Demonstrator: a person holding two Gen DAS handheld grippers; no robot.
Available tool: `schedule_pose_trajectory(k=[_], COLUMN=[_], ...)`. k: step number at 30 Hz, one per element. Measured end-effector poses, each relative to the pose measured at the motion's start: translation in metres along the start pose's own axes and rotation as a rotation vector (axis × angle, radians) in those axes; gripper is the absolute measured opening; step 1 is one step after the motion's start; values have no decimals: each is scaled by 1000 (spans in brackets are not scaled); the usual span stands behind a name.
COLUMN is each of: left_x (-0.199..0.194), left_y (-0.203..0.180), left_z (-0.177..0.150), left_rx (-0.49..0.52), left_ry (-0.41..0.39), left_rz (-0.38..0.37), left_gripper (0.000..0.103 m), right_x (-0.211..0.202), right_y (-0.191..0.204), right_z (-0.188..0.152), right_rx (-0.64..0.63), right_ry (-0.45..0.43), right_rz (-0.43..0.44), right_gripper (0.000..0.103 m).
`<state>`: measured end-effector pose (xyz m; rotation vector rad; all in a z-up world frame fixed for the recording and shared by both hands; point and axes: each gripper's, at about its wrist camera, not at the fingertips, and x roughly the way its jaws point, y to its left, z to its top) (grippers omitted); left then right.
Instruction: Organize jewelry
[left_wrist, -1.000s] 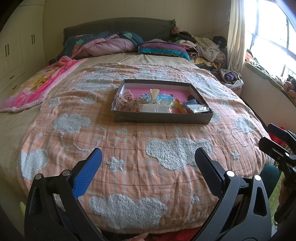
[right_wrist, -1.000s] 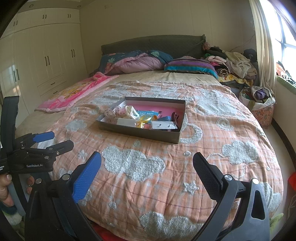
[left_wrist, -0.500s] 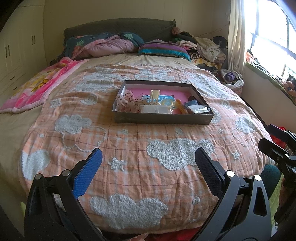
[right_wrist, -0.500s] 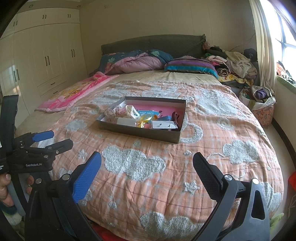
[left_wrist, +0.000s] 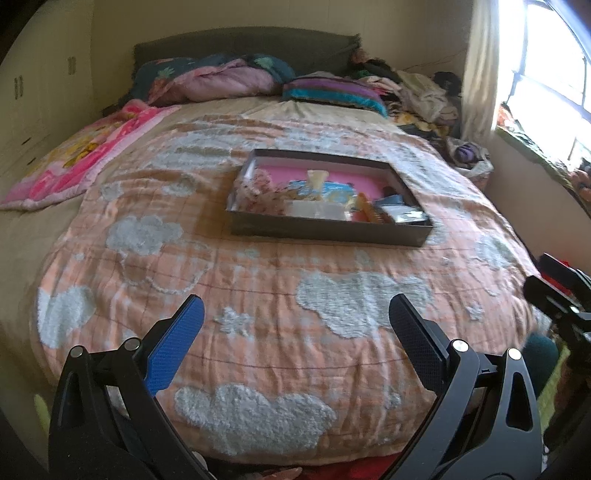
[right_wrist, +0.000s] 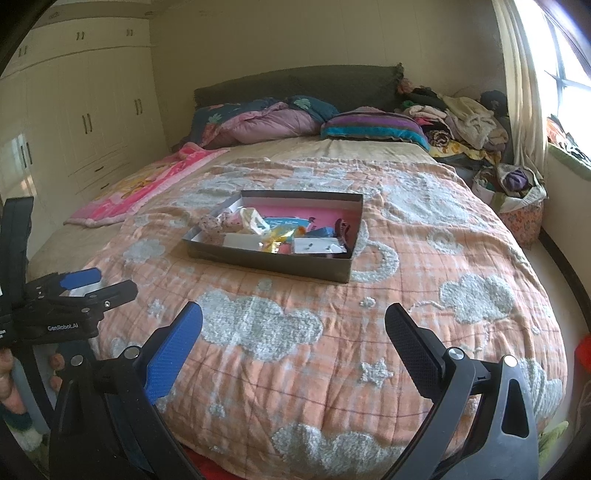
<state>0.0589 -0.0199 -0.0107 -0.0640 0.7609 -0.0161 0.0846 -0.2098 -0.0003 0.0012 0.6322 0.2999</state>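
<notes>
A shallow grey box (left_wrist: 325, 230) with a pink floor sits in the middle of the bed; it also shows in the right wrist view (right_wrist: 269, 263). It holds several small items: a spotted fabric piece (left_wrist: 255, 188), white cards (right_wrist: 319, 245), blue packets (left_wrist: 325, 188) and a dark hair clip (right_wrist: 341, 227). My left gripper (left_wrist: 295, 343) is open and empty, over the foot of the bed, well short of the box. My right gripper (right_wrist: 293, 345) is open and empty, also over the foot of the bed. The left gripper shows at the left edge of the right wrist view (right_wrist: 79, 286).
An orange quilt (left_wrist: 258, 280) with white clouds covers the bed. A pink blanket (left_wrist: 85, 155) lies at the left, pillows (right_wrist: 373, 127) at the head, piled clothes (right_wrist: 465, 122) at the back right. A wardrobe (right_wrist: 85, 122) stands left, a window right.
Both grippers have moved slightly forward and up toward the box; the view is a little blurred. Both stay open and empty.
</notes>
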Motion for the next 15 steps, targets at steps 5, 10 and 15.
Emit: schedule_pose_trajectory(k=[5, 10, 15], left_x=[15, 52, 136], left_y=[16, 76, 180], left_z=[4, 36, 78], left_rx=[-37, -185, -333], left_ry=[10, -13, 59], left_rz=[65, 251, 519], left_gripper=[94, 94, 94], right_x=[14, 51, 119], right_y=[-23, -84, -188], right_z=[3, 17, 36], right_rx=[52, 124, 196], right_ry=[18, 32, 109], right_rz=[-41, -174, -499], right_gripper=[99, 99, 99])
